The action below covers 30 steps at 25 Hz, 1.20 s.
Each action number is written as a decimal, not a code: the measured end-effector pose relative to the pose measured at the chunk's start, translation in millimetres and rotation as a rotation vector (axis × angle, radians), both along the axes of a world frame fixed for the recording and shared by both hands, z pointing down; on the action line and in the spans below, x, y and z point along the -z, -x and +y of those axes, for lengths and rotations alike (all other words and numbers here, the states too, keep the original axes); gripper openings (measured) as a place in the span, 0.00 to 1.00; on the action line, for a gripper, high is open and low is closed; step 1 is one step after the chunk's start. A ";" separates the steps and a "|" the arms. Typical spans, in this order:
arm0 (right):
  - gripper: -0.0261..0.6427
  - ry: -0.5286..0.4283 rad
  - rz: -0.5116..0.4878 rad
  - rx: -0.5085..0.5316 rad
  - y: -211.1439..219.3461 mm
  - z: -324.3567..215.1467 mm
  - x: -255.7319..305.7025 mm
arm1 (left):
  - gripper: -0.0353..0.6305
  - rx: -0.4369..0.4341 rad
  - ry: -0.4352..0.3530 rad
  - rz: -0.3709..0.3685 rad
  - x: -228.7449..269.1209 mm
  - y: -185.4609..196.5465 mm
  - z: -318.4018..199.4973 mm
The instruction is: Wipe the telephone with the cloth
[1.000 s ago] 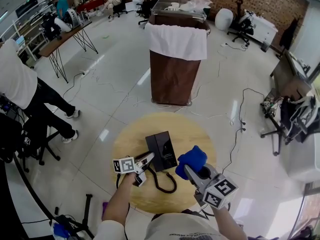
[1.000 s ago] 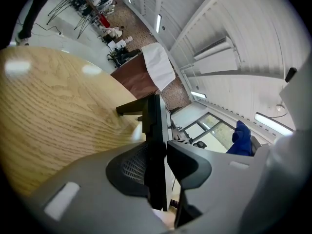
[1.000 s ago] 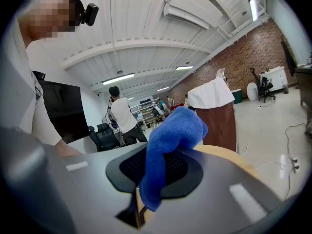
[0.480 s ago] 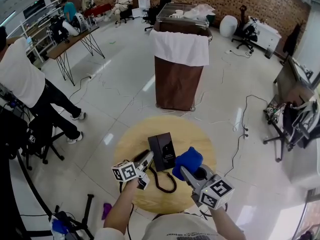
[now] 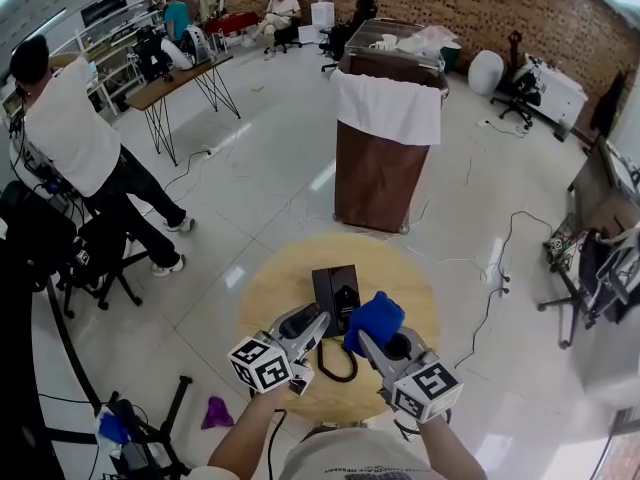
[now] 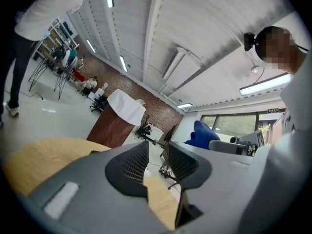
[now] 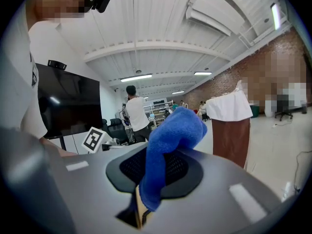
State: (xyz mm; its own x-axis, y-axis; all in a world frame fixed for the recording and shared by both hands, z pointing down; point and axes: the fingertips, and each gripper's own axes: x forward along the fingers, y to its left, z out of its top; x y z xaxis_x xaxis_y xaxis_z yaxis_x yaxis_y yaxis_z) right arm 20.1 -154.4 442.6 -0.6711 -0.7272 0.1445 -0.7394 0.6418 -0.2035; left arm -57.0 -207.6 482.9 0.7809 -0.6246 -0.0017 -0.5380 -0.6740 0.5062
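A black telephone [image 5: 336,290] lies on the round wooden table [image 5: 405,273], its coiled cord [image 5: 337,366] looping toward me. My left gripper [image 5: 318,320] hovers at the phone's near left corner, pointing level across the table. In the left gripper view this gripper [image 6: 157,162] has just opened slightly; it is open, with only table [image 6: 44,155] and floor showing through the narrow gap. My right gripper [image 5: 368,336] is shut on a blue cloth [image 5: 378,316] just right of the phone. The cloth [image 7: 168,140] bunches up over the pads [image 7: 183,172]. The handset I cannot make out.
A brown stand draped in white [image 5: 385,158] rises behind the table. A person [image 5: 80,148] stands at the far left beside a black chair [image 5: 90,263]. Cables trail over the floor at the right [image 5: 490,288]. A purple scrap [image 5: 215,411] lies on the floor near left.
My left gripper has risen off the table beside the phone and rolled, so its marker cube now sits nearer me. The right gripper with the cloth has shifted slightly.
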 end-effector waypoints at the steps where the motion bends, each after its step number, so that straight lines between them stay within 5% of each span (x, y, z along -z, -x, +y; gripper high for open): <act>1: 0.13 -0.013 0.010 0.005 1.3 0.8 3.4 | 0.22 0.006 -0.025 -0.016 8.6 -1.2 5.9; 12: 0.13 -0.109 0.098 0.041 11.6 16.8 17.7 | 0.16 0.128 -0.234 -0.186 73.4 -10.3 63.1; 16: 0.13 -0.131 0.110 0.049 16.1 23.1 20.1 | 0.05 0.187 -0.219 -0.231 77.9 -9.4 75.0; 30: 0.13 -0.155 0.090 0.054 15.7 32.3 27.6 | 0.05 0.197 -0.208 -0.269 74.4 -26.6 91.1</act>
